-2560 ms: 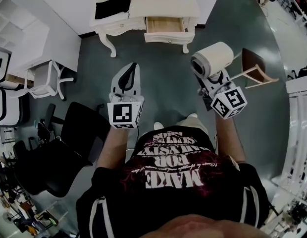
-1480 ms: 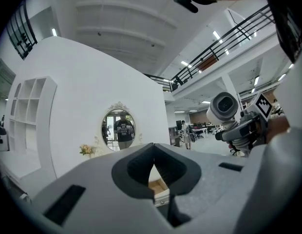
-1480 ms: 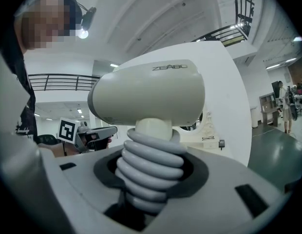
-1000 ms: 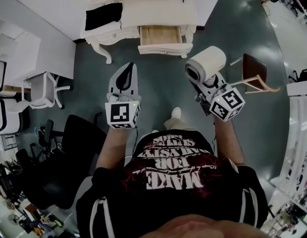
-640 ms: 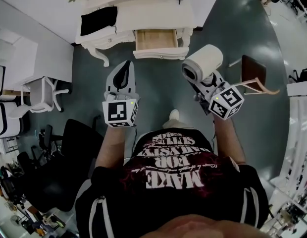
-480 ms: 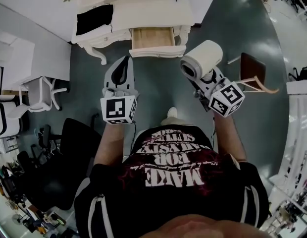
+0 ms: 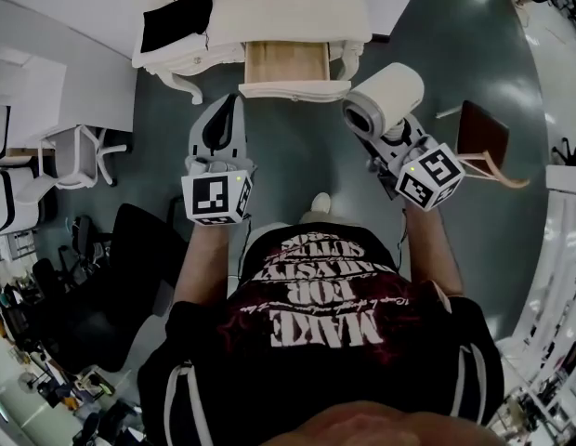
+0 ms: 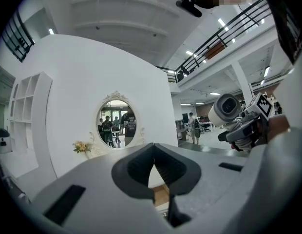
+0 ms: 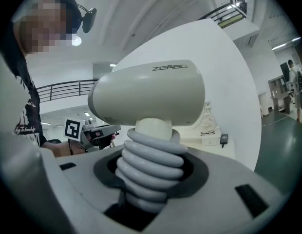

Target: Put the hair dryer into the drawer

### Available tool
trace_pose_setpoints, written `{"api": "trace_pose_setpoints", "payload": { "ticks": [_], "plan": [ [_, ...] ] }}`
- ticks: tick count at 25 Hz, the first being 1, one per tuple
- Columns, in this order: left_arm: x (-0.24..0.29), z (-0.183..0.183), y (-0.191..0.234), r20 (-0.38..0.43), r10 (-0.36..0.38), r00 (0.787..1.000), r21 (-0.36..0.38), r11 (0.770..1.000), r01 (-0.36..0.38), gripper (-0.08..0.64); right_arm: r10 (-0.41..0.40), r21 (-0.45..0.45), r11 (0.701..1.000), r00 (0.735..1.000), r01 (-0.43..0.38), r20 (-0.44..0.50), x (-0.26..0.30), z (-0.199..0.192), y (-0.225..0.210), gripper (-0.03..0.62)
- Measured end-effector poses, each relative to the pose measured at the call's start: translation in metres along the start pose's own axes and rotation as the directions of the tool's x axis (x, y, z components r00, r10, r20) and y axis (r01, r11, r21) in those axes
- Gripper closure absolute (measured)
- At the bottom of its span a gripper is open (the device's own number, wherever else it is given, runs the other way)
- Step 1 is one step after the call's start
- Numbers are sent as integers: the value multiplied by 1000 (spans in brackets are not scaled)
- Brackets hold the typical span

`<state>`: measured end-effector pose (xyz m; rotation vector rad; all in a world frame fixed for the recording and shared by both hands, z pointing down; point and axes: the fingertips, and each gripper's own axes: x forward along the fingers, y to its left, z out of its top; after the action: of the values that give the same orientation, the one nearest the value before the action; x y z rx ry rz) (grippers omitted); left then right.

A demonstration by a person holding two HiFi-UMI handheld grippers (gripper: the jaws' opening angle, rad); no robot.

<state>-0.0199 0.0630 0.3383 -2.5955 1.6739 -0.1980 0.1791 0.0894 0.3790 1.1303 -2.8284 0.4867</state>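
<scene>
A cream hair dryer [image 7: 386,100] with its cord coiled round the handle stands up from my right gripper [image 7: 392,136], which is shut on that handle. In the right gripper view the hair dryer [image 9: 148,94] fills the middle, its coiled handle wedged between the pads of the right gripper [image 9: 150,179]. My left gripper [image 7: 234,100] is held beside it, shut and empty; in the left gripper view the left gripper [image 8: 154,147] has its tips touching. Ahead of both, a wooden drawer [image 7: 286,63] stands pulled out from the white dressing table [image 7: 288,7].
A black cloth [image 7: 176,21] lies on the table's left end. A white chair [image 7: 79,151] stands left, a wooden chair [image 7: 483,137] right, a black office chair [image 7: 130,258] behind left. An oval mirror [image 8: 117,126] hangs above the table; glasses [image 9: 205,133] lie on it.
The person has stepped towards the dressing table, so the open drawer sits nearer to both grippers. The right gripper keeps its hold on the hair dryer; the left stays shut.
</scene>
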Motion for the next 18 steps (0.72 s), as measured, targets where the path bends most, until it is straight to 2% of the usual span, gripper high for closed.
{"api": "trace_pose_setpoints", "payload": {
  "ticks": [10, 18],
  "plan": [
    [-7, -13, 13, -57, 39, 998, 23, 999, -38, 555, 52, 56, 997, 999, -51, -9, 19, -11, 0, 402],
    [7, -16, 25, -46, -41, 998, 15, 999, 41, 555, 16, 66, 998, 1000, -15, -10, 38, -12, 13, 402]
  ]
}}
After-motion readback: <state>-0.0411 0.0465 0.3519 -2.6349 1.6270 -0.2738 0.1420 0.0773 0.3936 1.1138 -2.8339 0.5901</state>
